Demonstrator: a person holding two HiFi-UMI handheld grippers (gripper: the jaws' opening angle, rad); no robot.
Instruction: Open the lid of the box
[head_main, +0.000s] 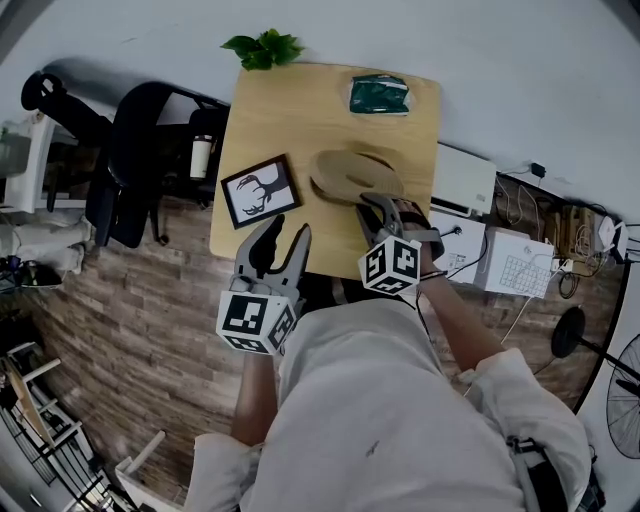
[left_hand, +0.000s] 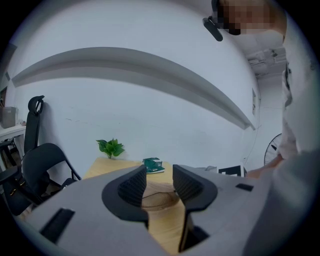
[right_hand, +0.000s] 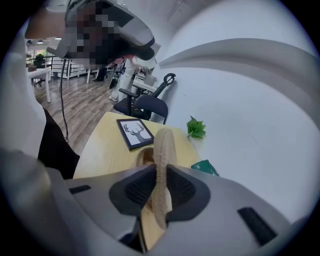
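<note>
Lid (head_main: 350, 172) first: where is it, going by the deer picture frame (head_main: 258, 190)?

Just to the right of the frame on the wooden table (head_main: 300, 110), over the box (right_hand: 143, 159). In the right gripper view the box's hollow shows beside the lid, so I judge it already partly lifted off.

Who has it?

The right gripper (head_main: 380, 207). Its pads are clamped on the lid's rim, on the edge farthest from the frame and nearest the person. The lid runs edge-on straight out from the jaws, with its long axis pointing back toward the frame. The lift therefore has to swing it up and away from the box along that line.

And the other one?

The left gripper (head_main: 285, 238) hangs just on the person's side of the frame, by the table's near edge. Its fingers are spread with nothing between them. It is close to the frame but farther from the lid than the right one.

Any writing?

None I can read. The frame shows only a deer silhouette. The green packet (head_main: 379, 94), beyond the lid from the frame, has print too small to make out. The gripper cubes carry square markers, not words.
</note>
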